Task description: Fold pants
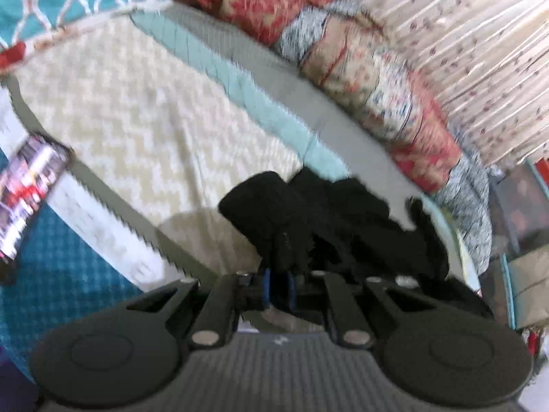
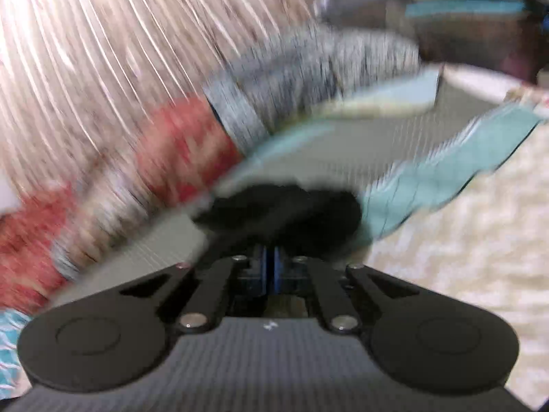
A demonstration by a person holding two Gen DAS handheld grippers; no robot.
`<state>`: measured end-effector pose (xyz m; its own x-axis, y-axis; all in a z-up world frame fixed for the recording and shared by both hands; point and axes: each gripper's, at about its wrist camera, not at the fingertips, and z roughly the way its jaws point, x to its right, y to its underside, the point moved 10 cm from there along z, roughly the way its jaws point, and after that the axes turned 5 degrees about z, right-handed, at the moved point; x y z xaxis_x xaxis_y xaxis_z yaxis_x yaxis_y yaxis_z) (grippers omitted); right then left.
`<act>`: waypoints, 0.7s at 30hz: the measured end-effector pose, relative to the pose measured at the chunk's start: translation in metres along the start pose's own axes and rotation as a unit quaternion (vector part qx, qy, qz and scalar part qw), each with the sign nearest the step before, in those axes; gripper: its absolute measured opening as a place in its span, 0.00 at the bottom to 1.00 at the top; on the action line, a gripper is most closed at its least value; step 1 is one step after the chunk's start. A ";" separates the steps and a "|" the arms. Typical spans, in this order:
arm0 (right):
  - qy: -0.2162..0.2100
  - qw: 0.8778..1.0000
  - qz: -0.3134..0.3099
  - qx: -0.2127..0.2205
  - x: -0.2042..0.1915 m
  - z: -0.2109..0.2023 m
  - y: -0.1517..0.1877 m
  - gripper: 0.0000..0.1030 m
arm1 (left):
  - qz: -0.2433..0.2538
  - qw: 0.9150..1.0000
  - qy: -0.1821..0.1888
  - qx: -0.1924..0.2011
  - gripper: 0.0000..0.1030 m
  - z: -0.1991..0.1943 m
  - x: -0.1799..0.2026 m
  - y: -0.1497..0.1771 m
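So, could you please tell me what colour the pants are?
Black; the pants show best in the left wrist view.

A cream zigzag bedspread (image 1: 137,110) covers the bed. A rolled patchwork quilt (image 1: 370,79) lies against a striped floral curtain (image 1: 463,34). A phone (image 1: 27,189) rests at the bedspread's edge.

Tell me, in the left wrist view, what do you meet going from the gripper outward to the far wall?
Left gripper clamped on the black pants → pale blue blanket strip → grey band → red patterned quilt roll → flowered curtain.
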<state>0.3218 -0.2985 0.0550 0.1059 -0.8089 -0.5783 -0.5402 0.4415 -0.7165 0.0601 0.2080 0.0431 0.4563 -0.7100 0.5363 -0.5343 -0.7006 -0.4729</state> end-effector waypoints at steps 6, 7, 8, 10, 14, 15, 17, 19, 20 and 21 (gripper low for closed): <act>0.003 0.999 -0.044 -0.020 -0.002 -0.127 0.045 0.10 | 0.019 0.998 -0.050 -0.016 0.08 -0.008 -0.024 0.010; 0.007 0.998 -0.040 -0.052 0.009 -0.127 0.066 0.14 | 0.025 0.997 -0.069 -0.030 0.08 -0.002 -0.031 0.018; 0.011 0.996 -0.034 -0.082 0.019 -0.128 0.085 0.17 | 0.026 0.995 -0.085 -0.044 0.09 0.005 -0.039 0.028; 0.042 0.993 -0.003 -0.115 0.049 -0.129 0.109 0.34 | 0.007 0.993 -0.098 -0.067 0.09 0.016 -0.056 0.043; 0.082 0.986 0.133 -0.057 0.120 -0.156 0.089 0.34 | -0.037 0.991 -0.099 -0.076 0.09 0.022 -0.078 0.059; 0.089 0.983 0.156 -0.038 0.135 -0.161 0.080 0.34 | -0.040 0.992 -0.098 -0.076 0.09 0.022 -0.080 0.060; 0.113 0.980 0.165 -0.014 0.159 -0.160 0.069 0.34 | -0.037 0.992 -0.100 -0.072 0.09 0.019 -0.077 0.059; 0.123 0.981 0.152 -0.018 0.174 -0.147 0.064 0.40 | -0.032 0.992 -0.106 -0.067 0.09 0.017 -0.072 0.059; 0.126 0.980 0.151 -0.031 0.180 -0.135 0.066 0.43 | -0.029 0.992 -0.107 -0.064 0.09 0.015 -0.069 0.058; 0.124 0.978 0.158 -0.047 0.182 -0.126 0.075 0.43 | -0.026 0.992 -0.108 -0.063 0.09 0.015 -0.066 0.055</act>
<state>0.1950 -0.4620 -0.0550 -0.2784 -0.7115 -0.6452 -0.5881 0.6574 -0.4712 0.0109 0.2153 -0.0289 0.6208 -0.6811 0.3883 -0.5839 -0.7321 -0.3508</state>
